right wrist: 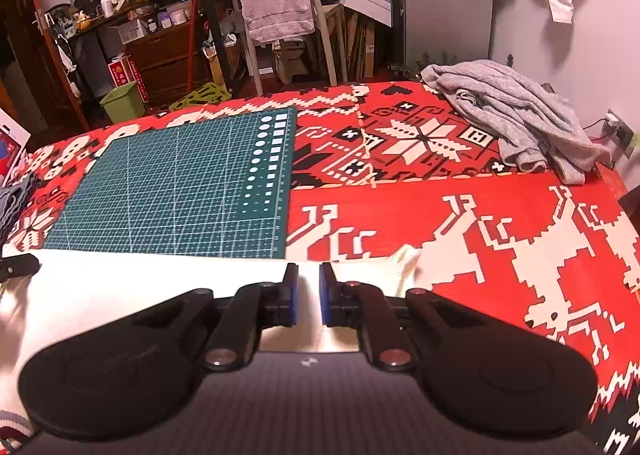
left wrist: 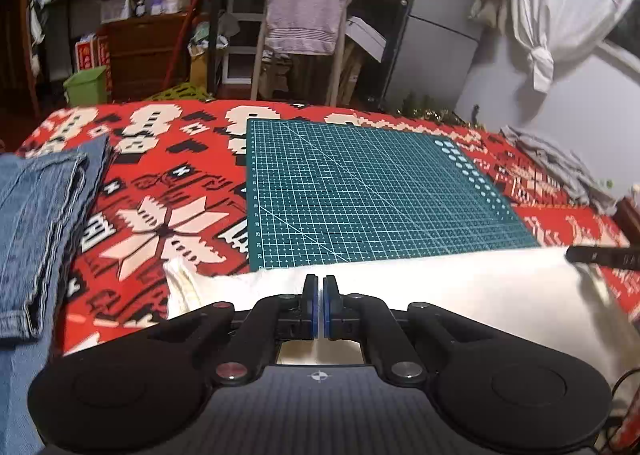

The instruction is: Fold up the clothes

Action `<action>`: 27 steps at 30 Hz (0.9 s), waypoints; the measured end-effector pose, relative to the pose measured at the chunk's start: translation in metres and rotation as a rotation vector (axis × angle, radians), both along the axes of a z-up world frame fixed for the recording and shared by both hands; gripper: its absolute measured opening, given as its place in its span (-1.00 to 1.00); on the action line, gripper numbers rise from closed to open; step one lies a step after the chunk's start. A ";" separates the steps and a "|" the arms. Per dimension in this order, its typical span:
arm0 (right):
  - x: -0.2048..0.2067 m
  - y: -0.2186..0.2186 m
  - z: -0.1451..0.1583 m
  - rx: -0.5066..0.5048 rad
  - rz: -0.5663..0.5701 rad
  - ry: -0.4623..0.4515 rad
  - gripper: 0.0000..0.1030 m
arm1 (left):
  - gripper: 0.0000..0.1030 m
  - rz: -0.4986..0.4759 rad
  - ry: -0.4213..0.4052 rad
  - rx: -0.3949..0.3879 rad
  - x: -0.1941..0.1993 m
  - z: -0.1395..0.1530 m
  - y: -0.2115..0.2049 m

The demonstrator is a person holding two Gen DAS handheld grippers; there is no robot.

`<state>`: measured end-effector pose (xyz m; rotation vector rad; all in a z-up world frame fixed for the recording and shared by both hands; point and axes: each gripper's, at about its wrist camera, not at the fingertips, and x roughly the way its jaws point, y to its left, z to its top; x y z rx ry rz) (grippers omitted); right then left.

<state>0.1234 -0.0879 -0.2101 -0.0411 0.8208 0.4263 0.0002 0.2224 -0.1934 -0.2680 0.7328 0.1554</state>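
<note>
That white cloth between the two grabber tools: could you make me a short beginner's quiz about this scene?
1. True or false: the white garment covers the whole green cutting mat.
2. Which clothing lies on the left side of the table in the left wrist view? A) folded blue jeans B) a red scarf C) a black coat
3. Fill in: the crumpled grey garment lies on the red patterned ______.

Key
1. False; it overlaps only the mat's near edge.
2. A
3. tablecloth
</note>
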 end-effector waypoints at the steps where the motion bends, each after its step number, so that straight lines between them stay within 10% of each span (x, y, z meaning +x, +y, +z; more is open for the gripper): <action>1: -0.004 0.006 0.001 0.016 0.022 0.005 -0.73 | -0.89 -0.001 -0.004 -0.014 0.000 0.001 -0.001; 9: -0.031 0.052 -0.003 0.065 0.174 0.031 -0.73 | -0.89 -0.098 -0.029 -0.075 0.007 0.000 -0.036; 21: -0.015 -0.012 0.002 -0.002 -0.010 0.006 -0.83 | -0.92 -0.015 -0.004 -0.017 -0.016 0.001 -0.007; 27: -0.036 0.025 0.008 0.065 0.123 0.018 -0.71 | -0.89 -0.067 -0.033 -0.087 -0.006 0.003 -0.025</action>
